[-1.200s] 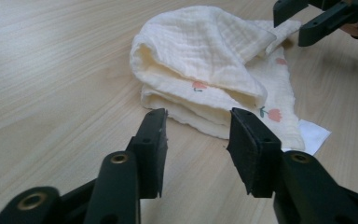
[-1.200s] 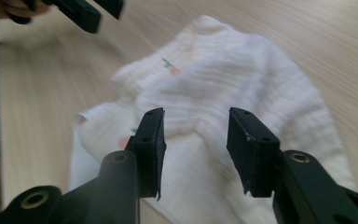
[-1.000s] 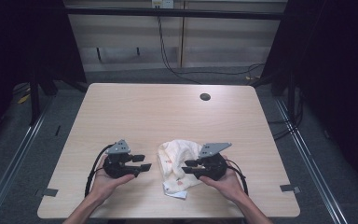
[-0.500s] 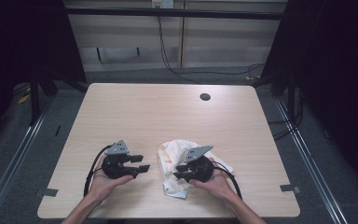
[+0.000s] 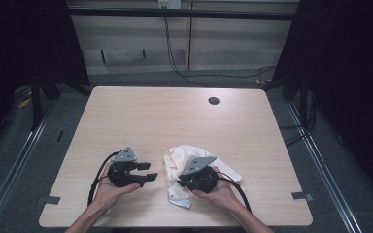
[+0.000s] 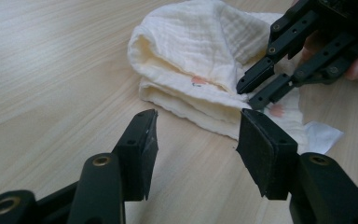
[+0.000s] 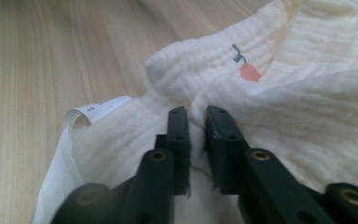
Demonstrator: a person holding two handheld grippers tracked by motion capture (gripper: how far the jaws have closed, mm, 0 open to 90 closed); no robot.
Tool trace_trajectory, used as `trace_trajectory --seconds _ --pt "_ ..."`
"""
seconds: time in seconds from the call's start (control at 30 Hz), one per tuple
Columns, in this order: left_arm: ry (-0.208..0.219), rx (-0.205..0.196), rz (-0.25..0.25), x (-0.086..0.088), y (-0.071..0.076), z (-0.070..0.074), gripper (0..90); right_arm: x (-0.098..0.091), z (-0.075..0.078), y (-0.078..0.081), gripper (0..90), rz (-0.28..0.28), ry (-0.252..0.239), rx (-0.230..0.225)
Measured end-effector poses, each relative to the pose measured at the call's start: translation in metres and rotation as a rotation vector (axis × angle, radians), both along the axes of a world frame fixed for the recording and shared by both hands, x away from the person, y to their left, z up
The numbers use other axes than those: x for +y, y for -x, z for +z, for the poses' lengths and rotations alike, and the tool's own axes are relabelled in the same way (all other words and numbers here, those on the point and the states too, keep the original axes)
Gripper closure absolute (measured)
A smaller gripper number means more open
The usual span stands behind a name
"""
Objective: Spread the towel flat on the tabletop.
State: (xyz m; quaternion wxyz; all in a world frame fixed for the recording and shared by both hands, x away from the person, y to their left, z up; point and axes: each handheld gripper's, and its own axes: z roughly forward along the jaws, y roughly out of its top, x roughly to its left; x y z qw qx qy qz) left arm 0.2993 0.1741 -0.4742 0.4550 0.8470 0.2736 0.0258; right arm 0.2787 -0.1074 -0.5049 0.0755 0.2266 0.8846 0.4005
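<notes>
Now, cloth [image 5: 182, 160] crumpled, pinched by right gripper [image 7: 196, 122]

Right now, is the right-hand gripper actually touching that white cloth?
Touching. In the right gripper view, the right gripper has its jaws nearly together with a fold of the cloth pinched between them; they have just been closing.

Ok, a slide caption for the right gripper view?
Right tongs closing on a fold of the cream muslin cloth on the wooden table.
</notes>
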Motion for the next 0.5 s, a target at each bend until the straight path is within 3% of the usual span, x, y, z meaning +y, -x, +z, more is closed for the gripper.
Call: trace_trajectory --seconds 0.17,0.3,0.5 --pt "0.003 -0.005 -0.008 -0.001 0.002 0.001 47.3 -0.001 0.003 -0.002 86.6 -0.017 -0.002 0.017" --pt "0.007 -0.001 -0.020 -0.004 0.003 0.001 47.6 -0.008 0.014 -0.002 86.7 -0.031 -0.046 0.014" --pt "0.008 -0.004 -0.044 -0.014 0.007 0.001 48.2 -0.034 0.033 -0.003 86.0 -0.078 -0.118 0.007"
